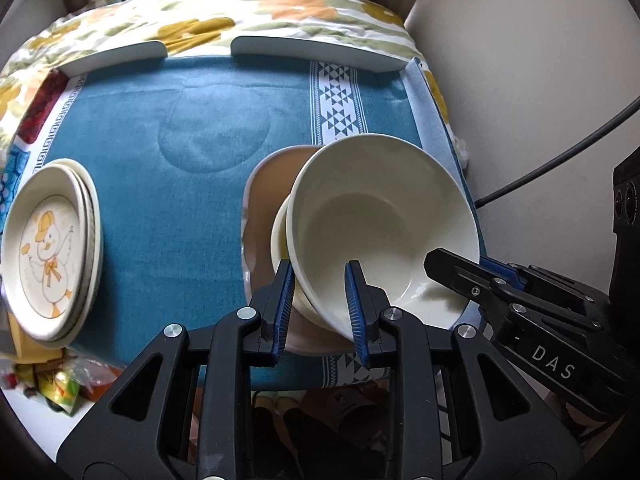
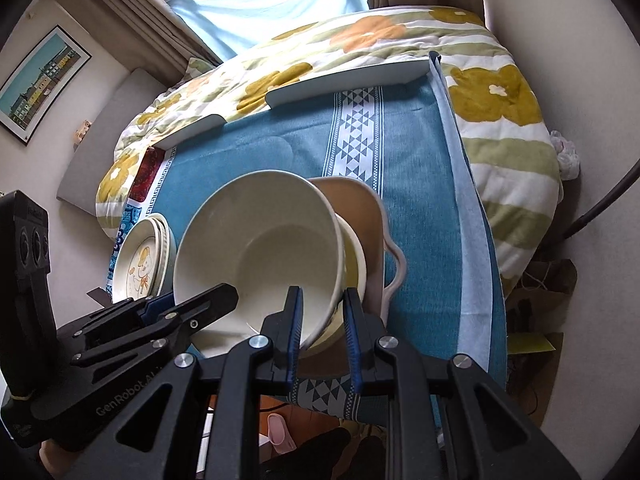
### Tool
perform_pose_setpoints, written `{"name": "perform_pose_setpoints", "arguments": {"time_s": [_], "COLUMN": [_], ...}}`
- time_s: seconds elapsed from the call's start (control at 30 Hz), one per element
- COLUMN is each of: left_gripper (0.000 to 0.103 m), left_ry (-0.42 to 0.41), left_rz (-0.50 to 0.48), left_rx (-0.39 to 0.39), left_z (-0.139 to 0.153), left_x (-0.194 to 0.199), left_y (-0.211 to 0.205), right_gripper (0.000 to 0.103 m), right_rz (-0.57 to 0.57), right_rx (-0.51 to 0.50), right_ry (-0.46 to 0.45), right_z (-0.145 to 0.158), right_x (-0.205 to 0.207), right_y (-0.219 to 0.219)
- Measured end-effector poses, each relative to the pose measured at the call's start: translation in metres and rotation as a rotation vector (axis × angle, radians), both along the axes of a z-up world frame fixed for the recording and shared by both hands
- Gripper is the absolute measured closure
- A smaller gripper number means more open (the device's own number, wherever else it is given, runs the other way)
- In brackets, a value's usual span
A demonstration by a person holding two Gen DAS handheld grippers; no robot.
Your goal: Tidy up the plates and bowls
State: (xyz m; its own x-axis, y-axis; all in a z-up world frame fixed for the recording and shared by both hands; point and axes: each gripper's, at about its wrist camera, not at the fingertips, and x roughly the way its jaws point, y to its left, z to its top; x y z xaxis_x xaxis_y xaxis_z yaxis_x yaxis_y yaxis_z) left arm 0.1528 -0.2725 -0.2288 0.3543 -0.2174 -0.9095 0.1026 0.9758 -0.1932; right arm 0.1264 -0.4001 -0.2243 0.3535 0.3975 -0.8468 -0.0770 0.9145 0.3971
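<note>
A large cream bowl [image 1: 380, 216] [image 2: 256, 248] sits tilted, nested on a smaller yellowish bowl [image 1: 280, 236] [image 2: 354, 264]. Both are over a tan wavy-edged dish [image 1: 266, 196] [image 2: 360, 208] on the blue-clothed table [image 1: 168, 112] [image 2: 424, 208]. My left gripper [image 1: 320, 304] [image 2: 224, 296] is shut on the cream bowl's near wall, one pad inside and one outside. On the opposite side of the rim, my right gripper [image 2: 324, 320] [image 1: 452, 268] is shut on the wall as well. A stack of duck-print plates [image 1: 52, 248] [image 2: 140, 264] rests at the table's left edge.
Two white rails [image 1: 320, 50] [image 2: 348, 78] line the table's far edge, with a floral quilt [image 1: 256, 12] [image 2: 500, 92] behind them. A wall and a black cable [image 1: 560, 160] stand to the right. Packets [image 1: 60, 388] lie at the lower left and bags [image 2: 548, 292] on the floor.
</note>
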Motion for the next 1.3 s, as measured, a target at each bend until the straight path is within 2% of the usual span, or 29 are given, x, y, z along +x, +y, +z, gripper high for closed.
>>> {"name": "perform_pose_setpoints", "arguments": {"time_s": [0.47,1.13,1.3], "left_gripper": [0.08,0.08,0.08], "left_ry": [-0.002,0.002,0.018], "left_rz": [-0.06,-0.107,-0.093], "left_rx": [0.157,0.219,0.177], "left_z": [-0.011,-0.018,-0.015], "left_x": [0.004,0.003,0.005], "left_y": [-0.016,-0.019,-0.012], "right_gripper": [0.085,0.085,0.085], "right_rz": [0.034,0.03,0.031], "right_rx": [-0.076,-0.135,-0.132], "right_ry": [0.014,0.016,0.02], "right_z": [-0.012,-0.011,-0.011], "right_x": [0.002,0.004,0.005], "right_y": [0.011,0.018,0.017]}}
